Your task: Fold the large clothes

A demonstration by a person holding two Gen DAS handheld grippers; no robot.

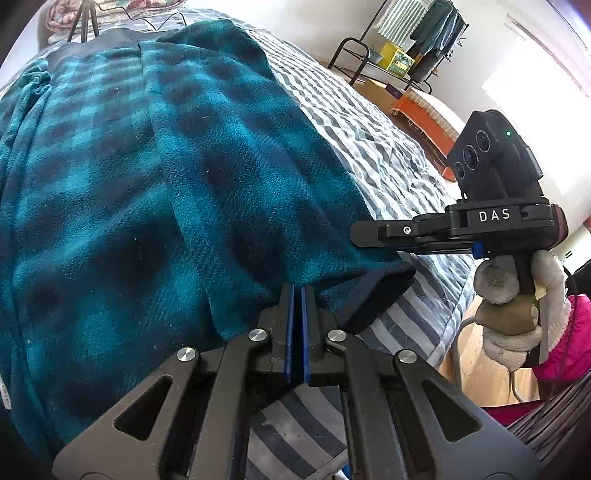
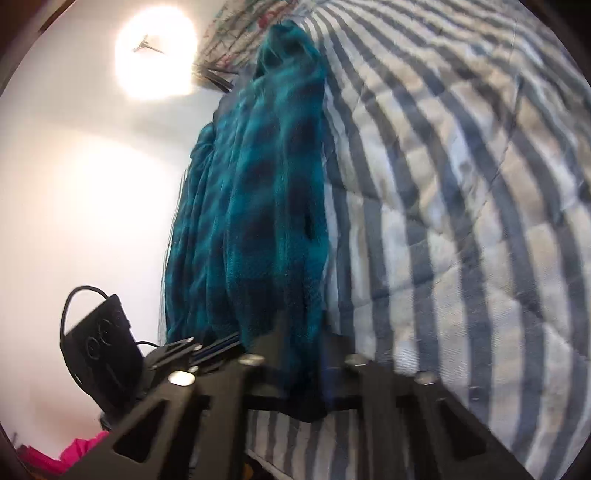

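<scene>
Fleece garment in teal-and-navy plaid (image 1: 155,192) is pinched at the frame bottom by both grippers' closed fingers, left gripper (image 1: 297,295) and right gripper (image 2: 299,343), over the grey-striped quilted bed (image 1: 388,155).

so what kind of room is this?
Most likely a bedroom: a striped quilt covers what looks like a bed, the teal plaid garment lies on it, and a clothes rack stands by the wall.

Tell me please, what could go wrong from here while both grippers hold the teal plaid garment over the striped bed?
1. The left gripper pinches only the thin hem of the teal plaid garment, so the fleece may slip out.
2. The right gripper holds a thick bunch of cloth, which may fold unevenly.
3. The garment lies near the edge of the striped quilt; it could slide off.
</scene>
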